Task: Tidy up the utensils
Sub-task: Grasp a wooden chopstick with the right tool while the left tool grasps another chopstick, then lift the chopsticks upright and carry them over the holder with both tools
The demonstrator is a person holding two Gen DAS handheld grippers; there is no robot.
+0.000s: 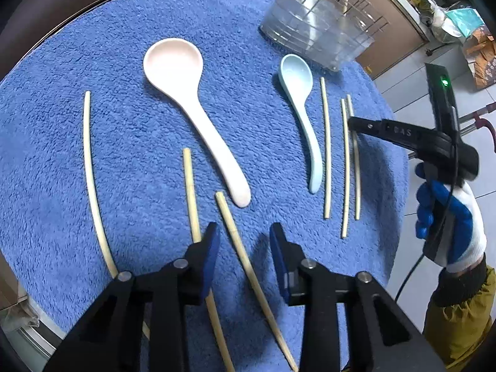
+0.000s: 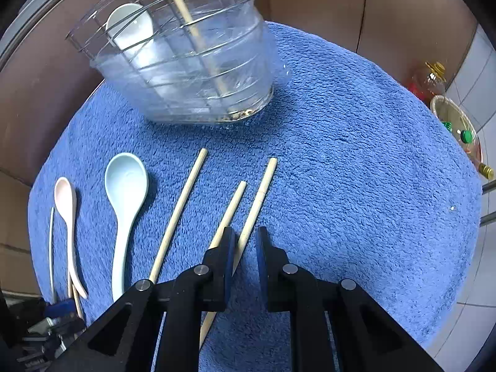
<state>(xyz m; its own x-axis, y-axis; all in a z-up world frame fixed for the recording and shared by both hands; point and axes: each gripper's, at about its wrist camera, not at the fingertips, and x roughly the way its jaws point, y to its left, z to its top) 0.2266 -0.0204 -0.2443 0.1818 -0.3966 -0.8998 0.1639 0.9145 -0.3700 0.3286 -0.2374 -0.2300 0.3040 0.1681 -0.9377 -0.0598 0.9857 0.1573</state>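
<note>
On the blue towel (image 1: 130,142), the left gripper (image 1: 245,241) straddles a chopstick (image 1: 248,266) with jaws apart, while the right gripper (image 2: 245,245) has a second chopstick (image 2: 257,204) between its narrowed, untouching jaws

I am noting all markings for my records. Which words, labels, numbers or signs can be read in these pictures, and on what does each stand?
"0AS", roughly: raised letters on the side of the right tongs, seen from the left wrist; blurred, so uncertain.
Labels on the bottles at the right edge of the right wrist view: too small to read.
No other text can be read.
</note>
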